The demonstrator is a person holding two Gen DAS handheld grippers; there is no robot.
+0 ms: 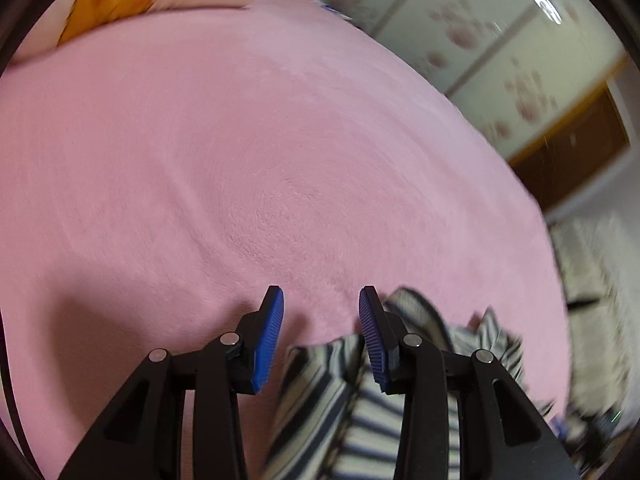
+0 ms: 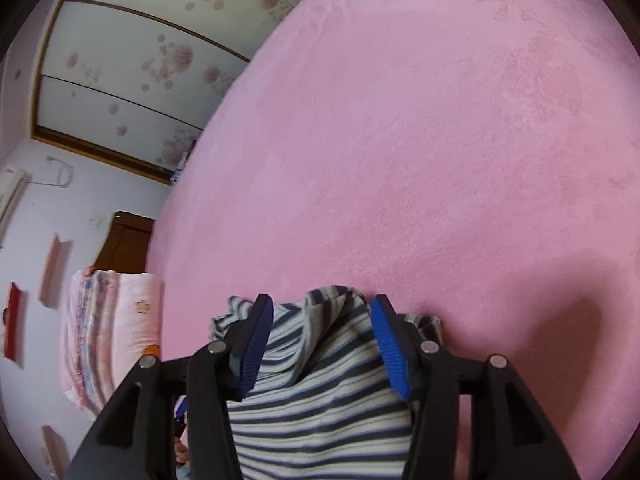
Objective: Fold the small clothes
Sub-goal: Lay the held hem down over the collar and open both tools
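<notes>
A small garment with dark, blue and cream stripes [image 1: 352, 412] lies crumpled on the pink blanket [image 1: 240, 160]. In the left wrist view it sits at the lower right. My left gripper [image 1: 321, 292] is open above its edge, and its right finger [image 1: 374, 340] overlaps the cloth. Mostly pink blanket shows between the tips. In the right wrist view the striped garment [image 2: 320, 400] fills the space between the fingers of my right gripper [image 2: 321, 300]. That gripper is open, with both blue pads standing clear of the cloth. The pink blanket [image 2: 440, 140] spreads out beyond it.
A white pillow with an orange patch [image 1: 120, 0] lies at the far end of the bed. Sliding doors with a floral print [image 2: 140, 40] stand beyond the bed's edge. A folded pink quilt [image 2: 108, 328] rests beside the bed on the left.
</notes>
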